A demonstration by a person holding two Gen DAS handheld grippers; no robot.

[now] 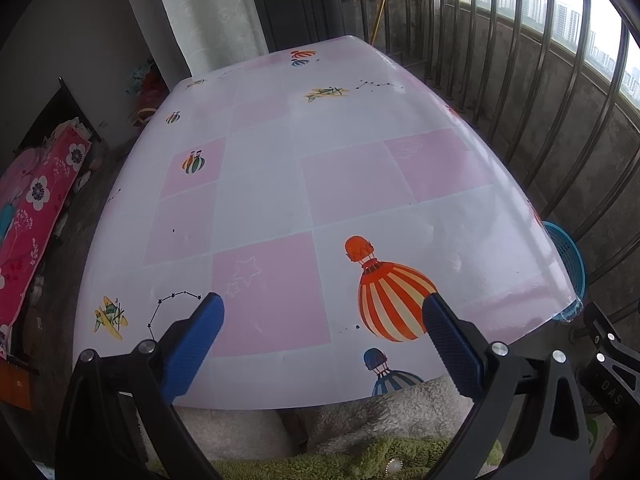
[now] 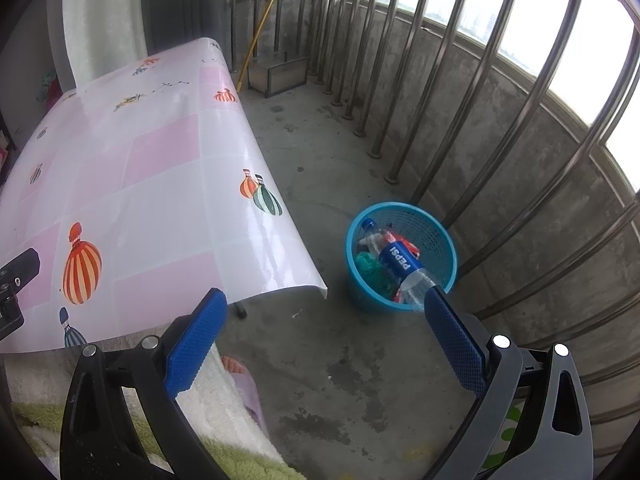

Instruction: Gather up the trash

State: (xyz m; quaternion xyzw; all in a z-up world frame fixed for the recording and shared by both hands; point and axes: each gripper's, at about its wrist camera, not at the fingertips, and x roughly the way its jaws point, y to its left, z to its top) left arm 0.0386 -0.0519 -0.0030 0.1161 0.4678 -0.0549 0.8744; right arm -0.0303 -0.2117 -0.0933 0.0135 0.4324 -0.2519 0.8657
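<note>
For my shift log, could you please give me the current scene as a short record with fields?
table: tablecloth shows no trash on it
bin: blue basket on the floor beside the table, near the railing
bin contents: Pepsi bottle, another bottle, green wrapper
left gripper: open, empty, over the table
right gripper: open, empty, above the floor near the basket

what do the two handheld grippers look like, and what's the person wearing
Both the left gripper and right gripper have black angular frames with silver round bolts and two fingers faced with blue, finely knurled pads. In the left wrist view, the neighbouring gripper's body shows pale lettering, "DAS". The person wears fluffy white and green clothing and a pale purple slipper.
</note>
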